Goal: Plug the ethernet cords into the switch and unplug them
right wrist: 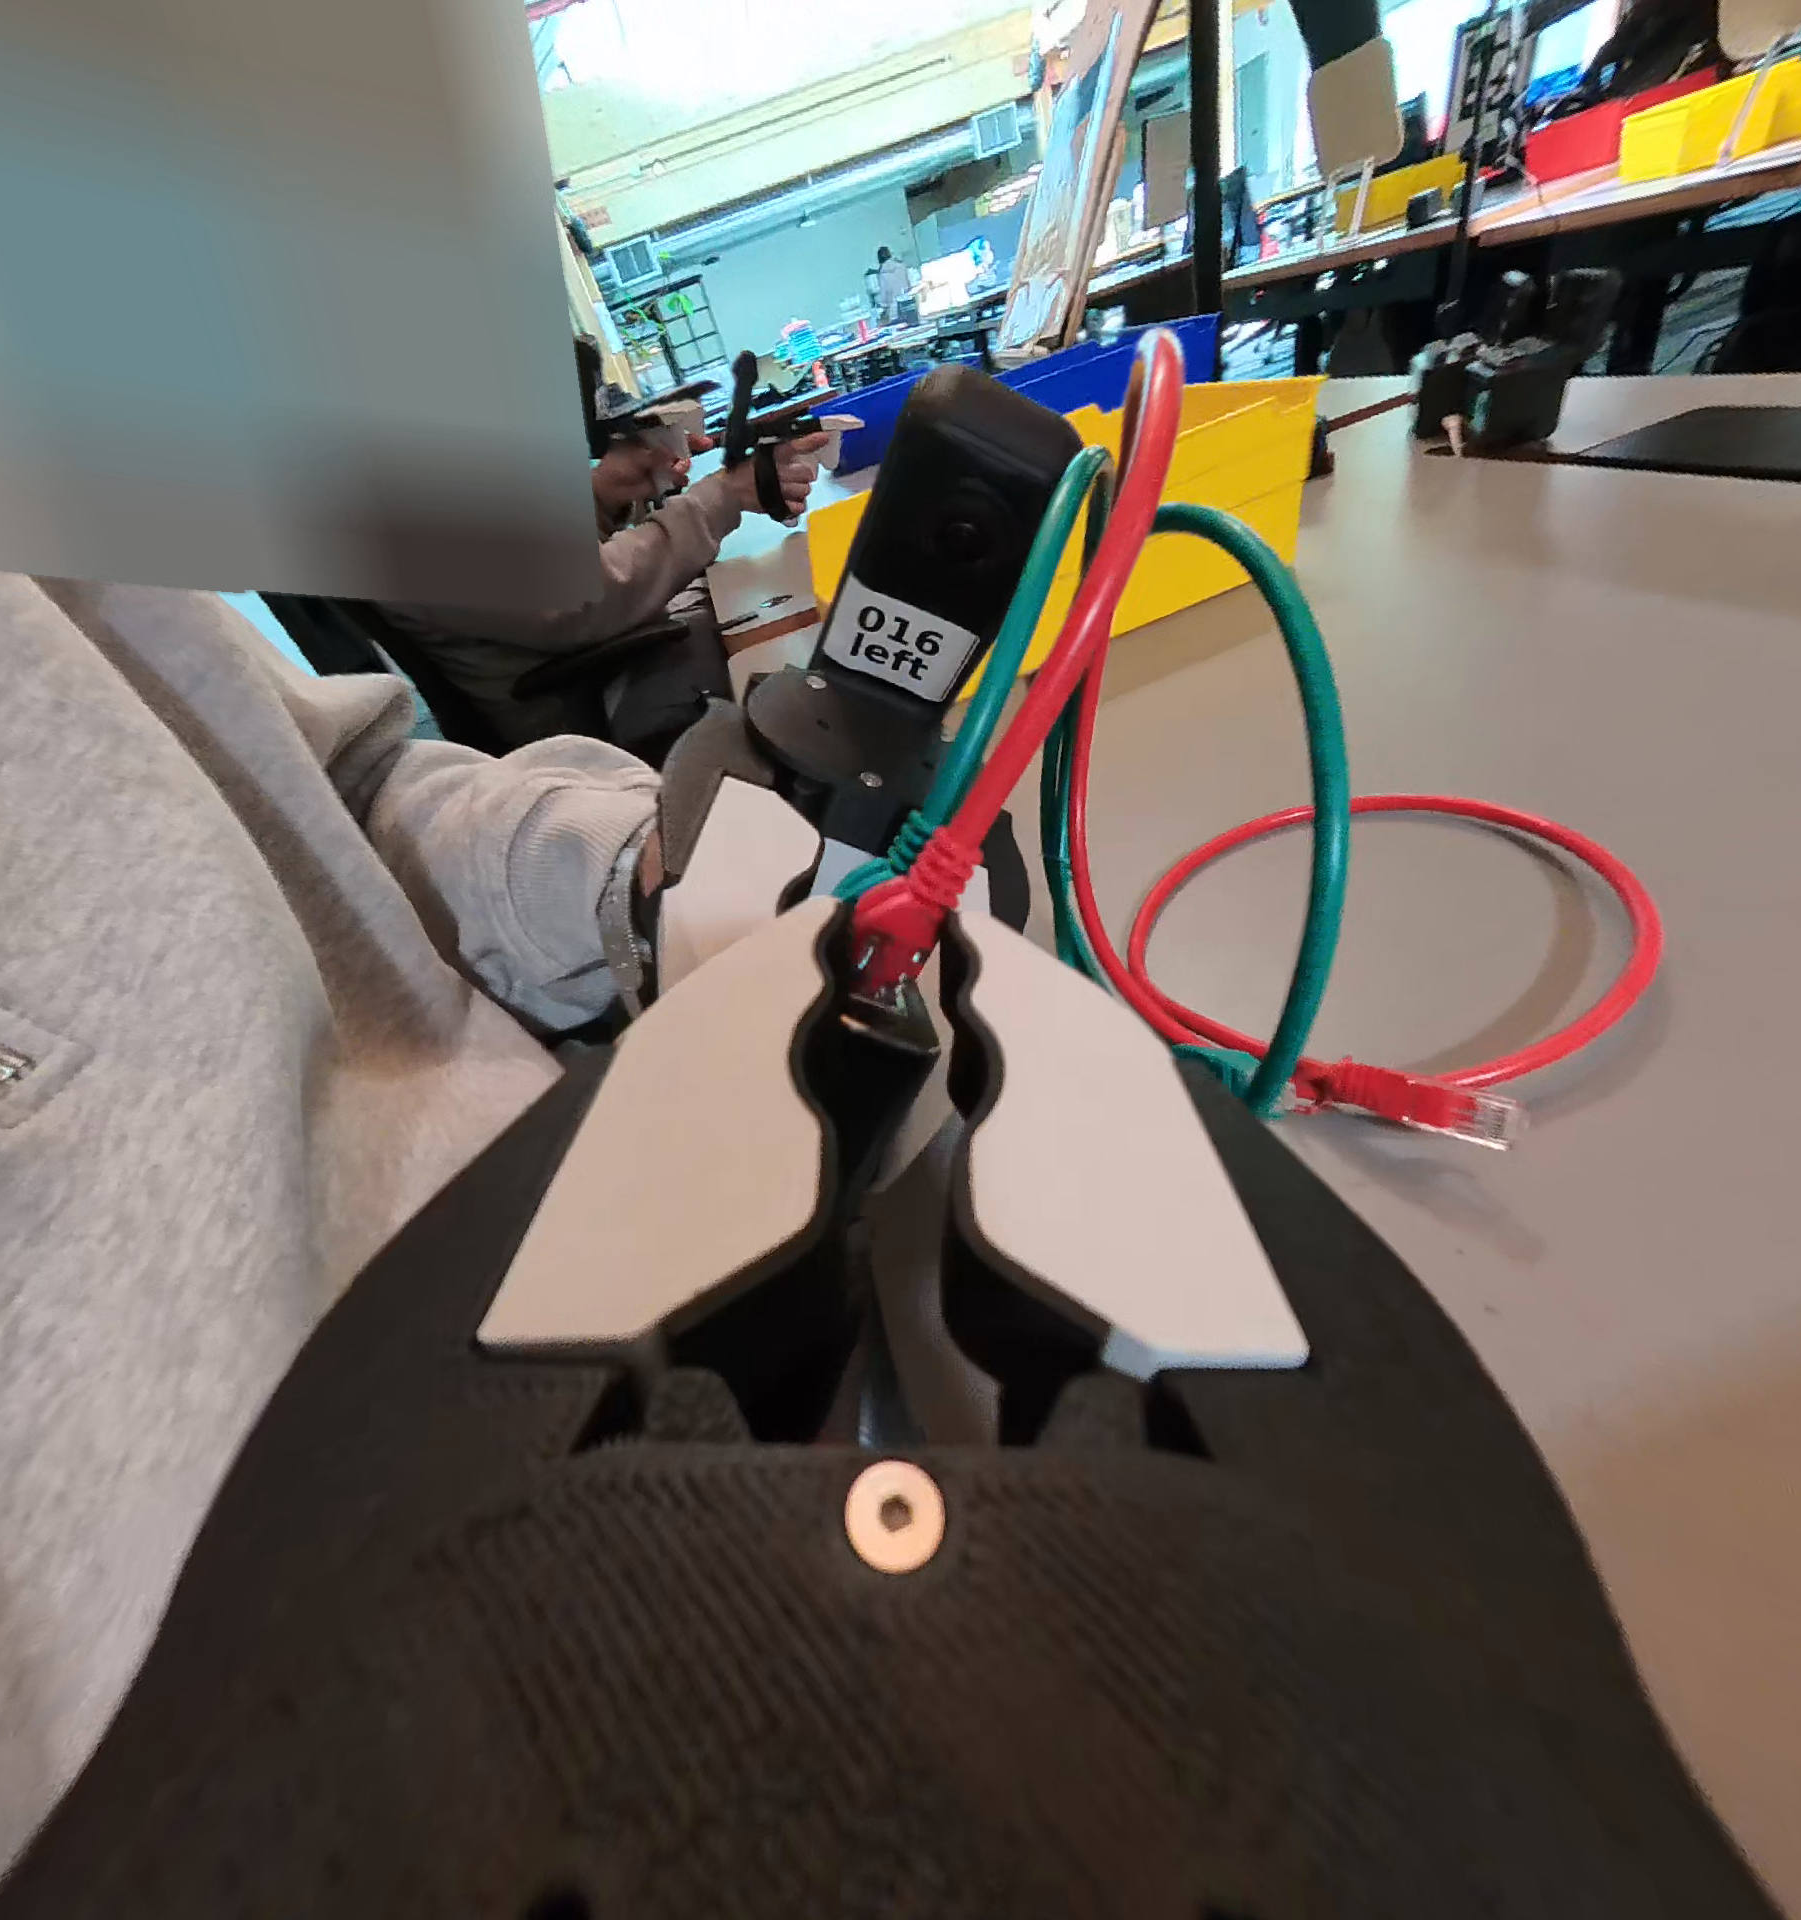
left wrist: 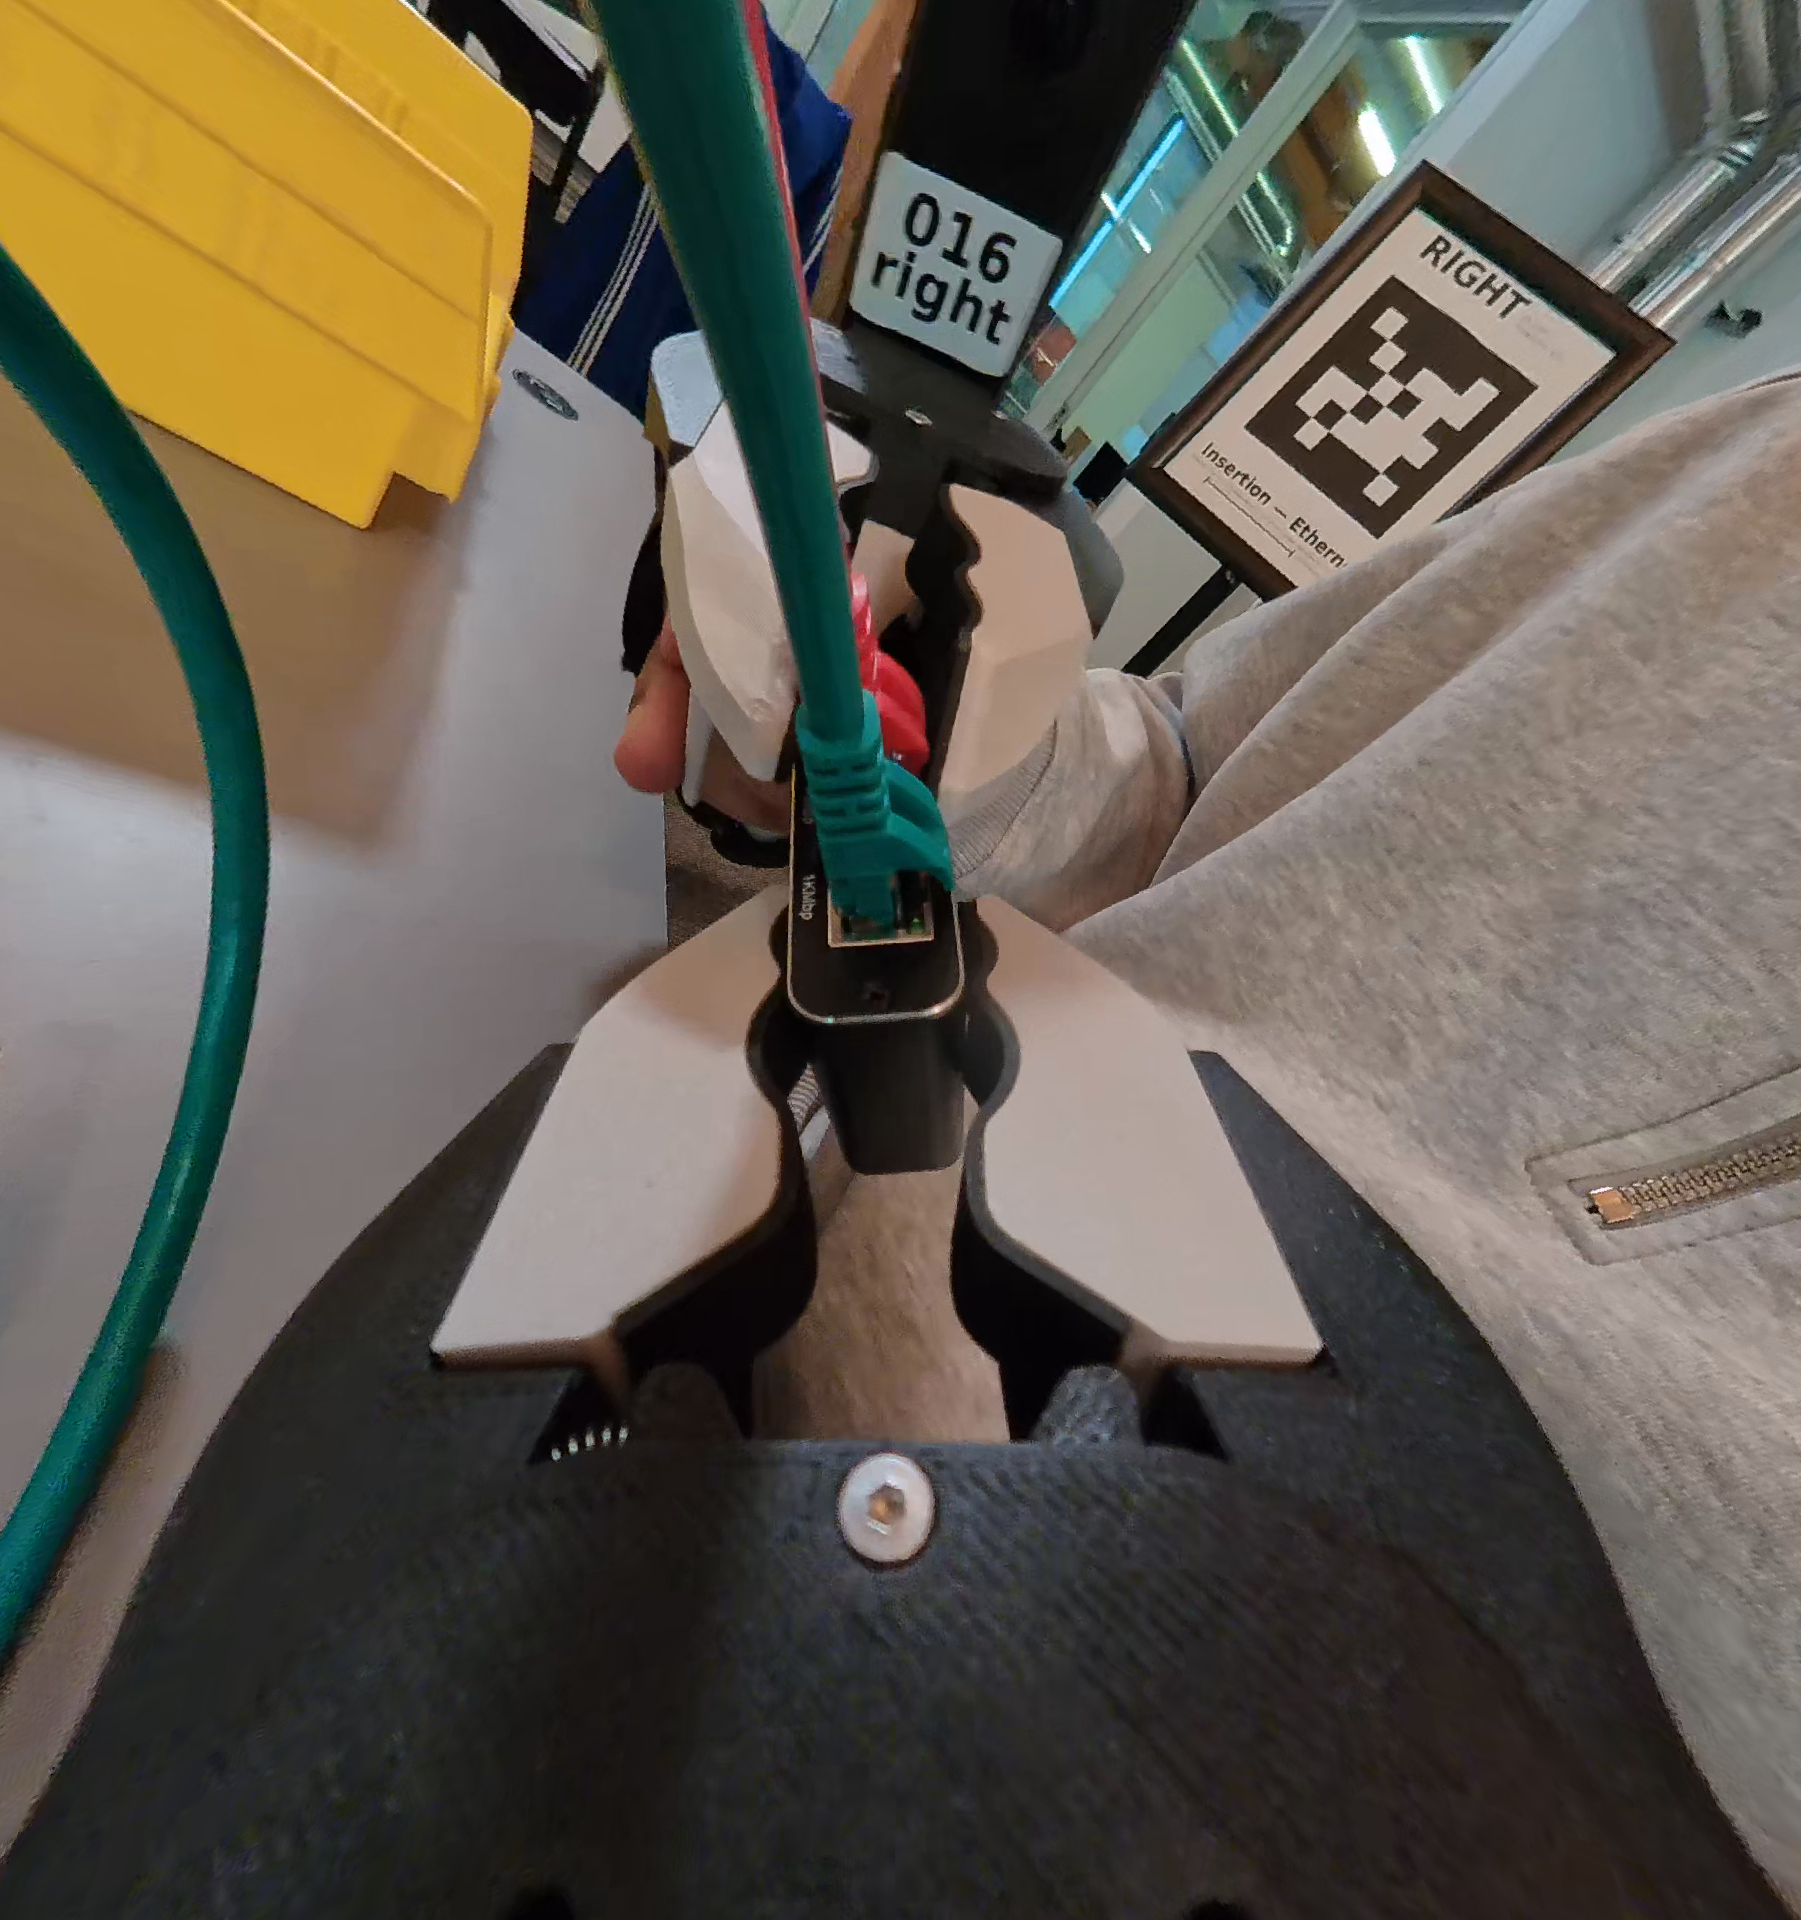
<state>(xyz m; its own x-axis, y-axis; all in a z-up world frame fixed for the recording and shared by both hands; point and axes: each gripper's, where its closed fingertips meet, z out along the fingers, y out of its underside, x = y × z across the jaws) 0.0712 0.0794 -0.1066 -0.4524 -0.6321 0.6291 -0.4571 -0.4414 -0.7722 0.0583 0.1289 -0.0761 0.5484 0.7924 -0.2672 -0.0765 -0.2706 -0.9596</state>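
The left gripper is clamped on the switch, a small black box held upright between its pale fingers, port end pointing away from the camera. Every place below is taken from that switch. In its open port sits the plug of the green cord, whose cable climbs straight up from the switch and out of the top of the left wrist view; another stretch of the same green cable curves down well to the left of the switch.

Just beyond the switch, on its far side, the right gripper meets it head on. In the right wrist view its fingers close around the plug of the red cord, pinched at the boot, with a dark corner of the switch just below the plug. Whether that red plug is seated in a port or only touching the switch is hard to tell, since the fingers cover the joint.

To the right of the switch in the right wrist view, the slack of both cords loops over the grey table, and the red cord's free plug lies flat there. Behind the switch stands a yellow bin. The grey sleeve of the person fills the side nearest the switch.
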